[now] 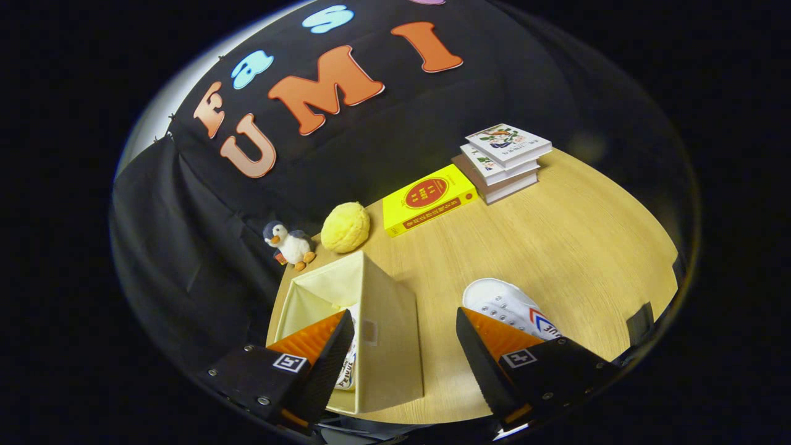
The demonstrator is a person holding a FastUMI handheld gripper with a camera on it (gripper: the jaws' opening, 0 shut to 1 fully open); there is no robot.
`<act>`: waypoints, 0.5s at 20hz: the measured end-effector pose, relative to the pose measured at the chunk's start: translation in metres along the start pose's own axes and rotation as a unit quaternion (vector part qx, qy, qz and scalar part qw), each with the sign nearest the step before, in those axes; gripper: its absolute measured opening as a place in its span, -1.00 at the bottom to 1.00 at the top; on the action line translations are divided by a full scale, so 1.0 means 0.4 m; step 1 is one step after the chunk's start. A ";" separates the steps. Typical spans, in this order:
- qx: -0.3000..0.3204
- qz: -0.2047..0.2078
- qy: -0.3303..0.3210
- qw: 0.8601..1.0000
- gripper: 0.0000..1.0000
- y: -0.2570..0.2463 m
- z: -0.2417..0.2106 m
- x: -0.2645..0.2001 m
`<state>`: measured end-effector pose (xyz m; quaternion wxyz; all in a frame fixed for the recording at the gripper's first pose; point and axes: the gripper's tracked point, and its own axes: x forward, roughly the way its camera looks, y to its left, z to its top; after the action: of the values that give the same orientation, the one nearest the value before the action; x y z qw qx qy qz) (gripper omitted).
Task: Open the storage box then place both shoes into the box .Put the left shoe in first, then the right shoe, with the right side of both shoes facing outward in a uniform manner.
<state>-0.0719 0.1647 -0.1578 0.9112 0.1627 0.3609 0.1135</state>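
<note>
Here the hand-held gripper (405, 346) gapes empty over the storage box (383, 327) wall; the white shoe (510, 306) lies beside on open bench (556, 247).

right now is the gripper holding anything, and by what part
Nothing is held. The gripper has its fingers spread open, with only the cream fabric storage box's side wall and bare wooden table between them; neither finger presses on anything.

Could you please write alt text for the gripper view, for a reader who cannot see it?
The open tool hangs over a wooden table, its fingers holding nothing. One white shoe sits inside the open cream storage box, and another white shoe lies on the table beside it. Beyond are a toy penguin, a yellow plush ball, a yellow book and a stack of books.
</note>
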 end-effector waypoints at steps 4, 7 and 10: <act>-0.007 -0.039 0.016 0.999 0.97 -0.133 0.003 0.013; -0.009 -0.054 0.039 0.998 0.97 -0.217 -0.013 0.024; -0.023 -0.063 0.061 0.996 0.96 -0.298 -0.031 0.042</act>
<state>-0.0581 0.0631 -0.2219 0.8961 0.1120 0.4231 0.0741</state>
